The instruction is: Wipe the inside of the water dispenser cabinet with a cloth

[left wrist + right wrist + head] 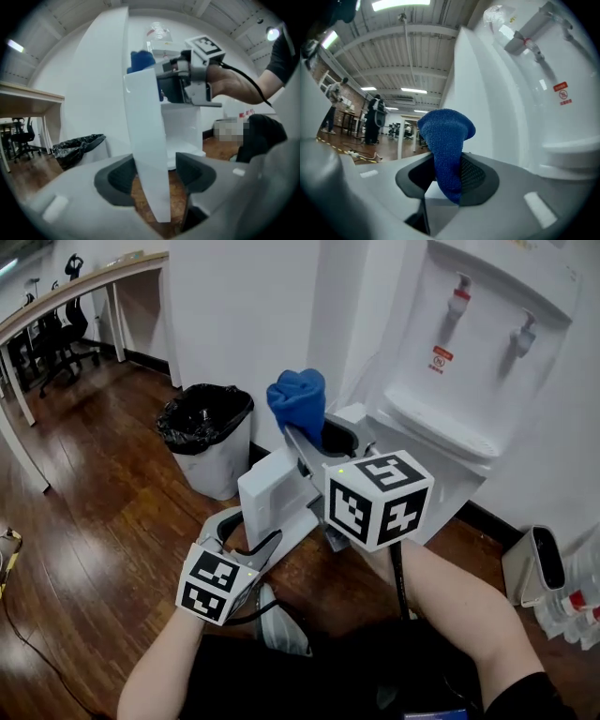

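The cloth (446,145) is blue, nubbly knit, bunched into a soft rounded lobe. The right gripper (447,177) pinches it just beside the smooth white dispenser (511,103). The left gripper (154,177) has its jaws parted either side of the flat white door (145,122), unclamped.

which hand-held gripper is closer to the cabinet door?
Left. The left hand-held gripper straddles the cabinet door edge; the right hand-held gripper holds the blue cloth higher up.

water dispenser (487,343): top cut off by upper edge. cabinet interior: largely hidden behind open door (272,488). distant figures (375,119): too small to tell.
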